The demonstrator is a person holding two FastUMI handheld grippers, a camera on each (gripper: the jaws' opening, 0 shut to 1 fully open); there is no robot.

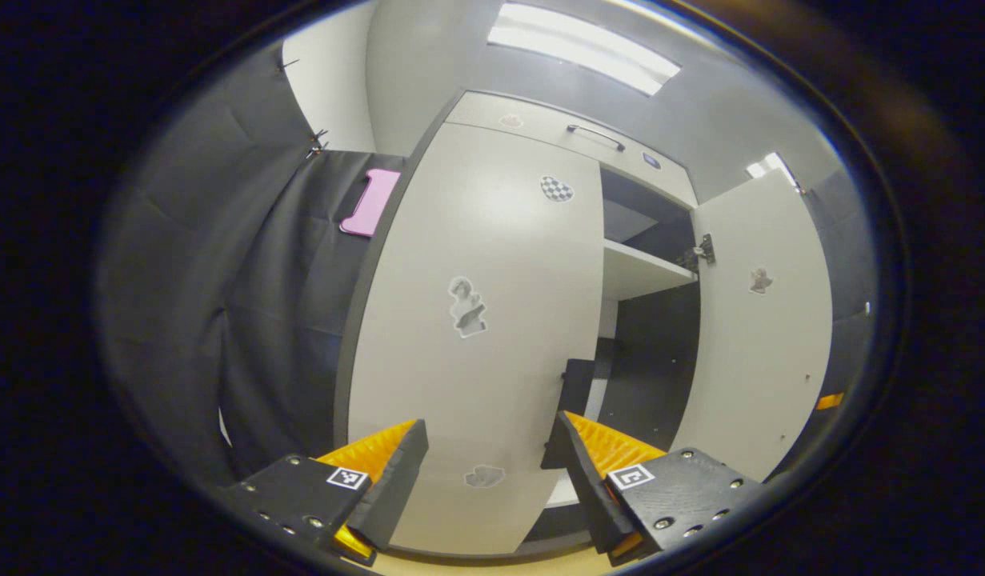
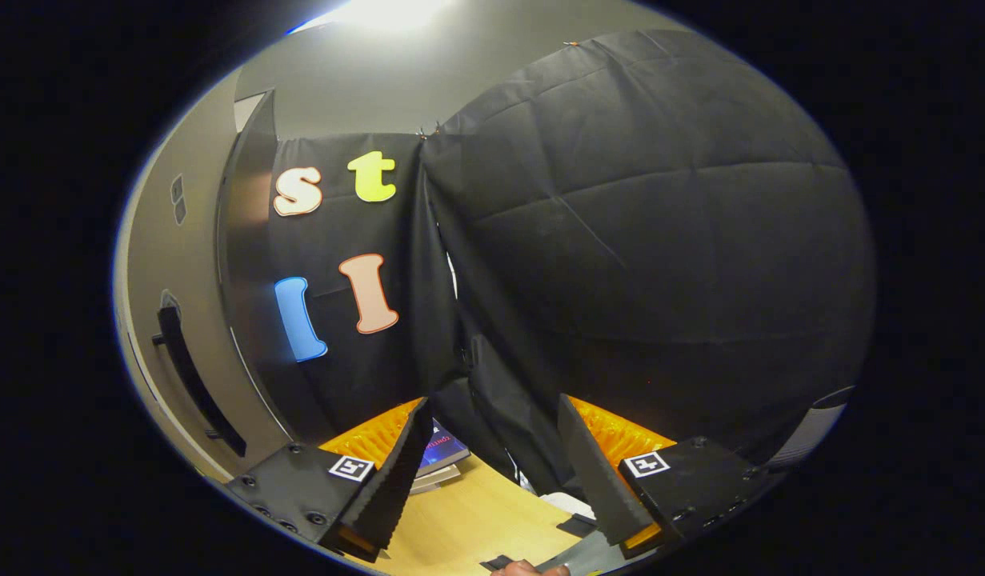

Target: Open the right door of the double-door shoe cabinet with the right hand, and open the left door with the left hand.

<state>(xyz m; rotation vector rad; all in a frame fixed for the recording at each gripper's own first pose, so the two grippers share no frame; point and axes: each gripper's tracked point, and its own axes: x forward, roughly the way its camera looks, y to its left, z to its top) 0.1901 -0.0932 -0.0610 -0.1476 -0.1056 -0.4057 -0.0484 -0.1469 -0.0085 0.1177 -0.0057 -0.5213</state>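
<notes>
The shoe cabinet's left door [image 1: 476, 320] is pale with a few stickers and stands closed. Its dark handle [image 1: 576, 384] sits at the door's right edge, just above the right fingertip of my left gripper [image 1: 492, 448], which is open and holds nothing. The right door [image 1: 760, 336] is swung wide open and shows its inner face. In the right gripper view, that door's outer face [image 2: 152, 320] and its long dark handle [image 2: 192, 376] lie at the far left. My right gripper [image 2: 488, 456] is open, empty and apart from the handle, facing the black cloth wall.
Inside the cabinet are a pale shelf [image 1: 640, 272] and dark space below. A drawer with a bar handle [image 1: 594, 136] tops the cabinet. A stack of books [image 2: 440, 452] lies on the wooden floor [image 2: 476, 512]. A hand [image 2: 532, 570] shows at the bottom edge.
</notes>
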